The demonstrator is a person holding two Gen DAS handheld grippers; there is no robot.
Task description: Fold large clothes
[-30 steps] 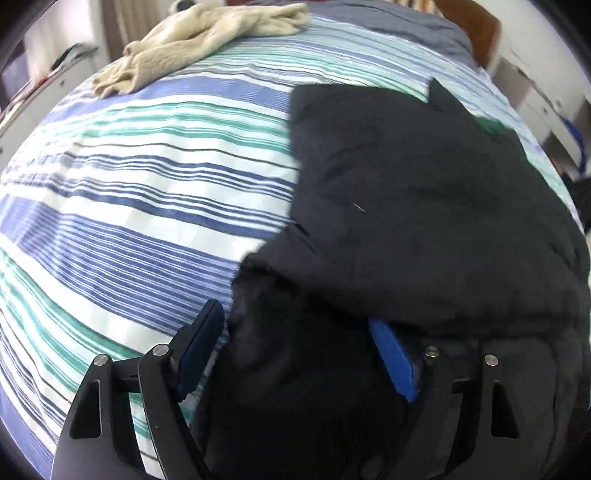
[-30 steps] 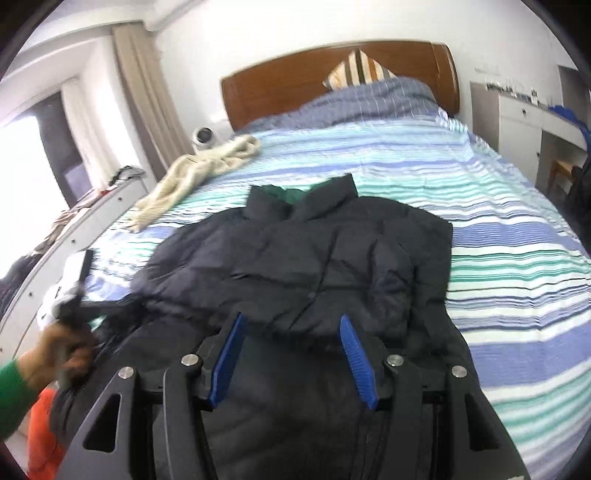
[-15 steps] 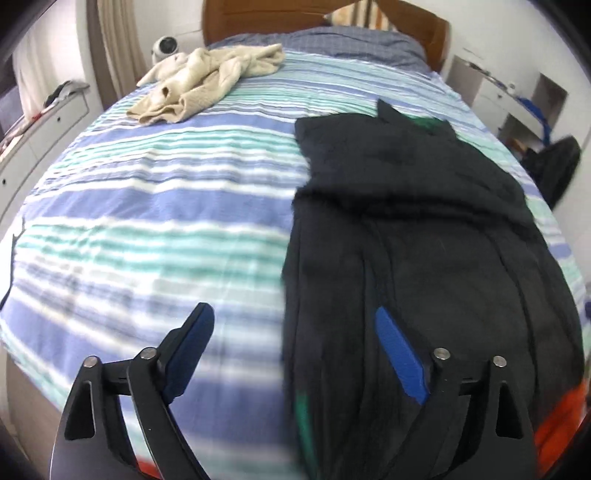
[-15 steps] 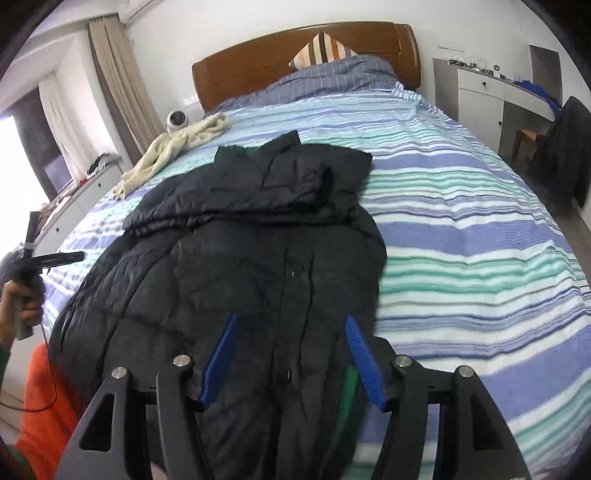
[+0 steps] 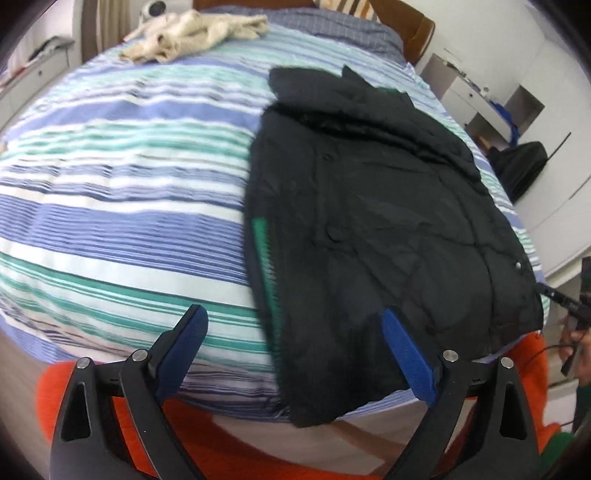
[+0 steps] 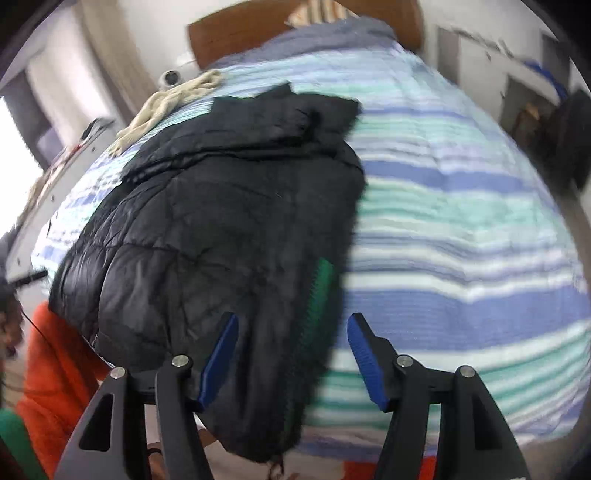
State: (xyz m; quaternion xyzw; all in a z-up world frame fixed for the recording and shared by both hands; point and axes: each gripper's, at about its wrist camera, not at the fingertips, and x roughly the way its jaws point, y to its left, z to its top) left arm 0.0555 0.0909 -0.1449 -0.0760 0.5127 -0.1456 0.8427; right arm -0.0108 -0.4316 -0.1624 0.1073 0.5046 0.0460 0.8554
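Note:
A large black padded jacket (image 5: 369, 206) with green lining lies lengthwise on the striped bed (image 5: 129, 184), collar toward the headboard, hem hanging over the foot edge. Its upper part is folded across. It also shows in the right wrist view (image 6: 229, 221). My left gripper (image 5: 291, 332) is open and empty above the foot edge, over the jacket's left hem. My right gripper (image 6: 291, 343) is open and empty, with the hem below its blue pads (image 6: 365, 354).
A beige garment (image 5: 192, 29) lies near the pillows and wooden headboard (image 6: 295, 26). White drawers (image 5: 480, 96) and a dark bag (image 5: 521, 166) stand right of the bed. An orange surface (image 5: 532, 369) lies below the foot edge.
Both grippers have pulled back from the jacket toward the foot of the bed. The folded-down jacket seen a second ago now lies stretched out, its hem over the edge.

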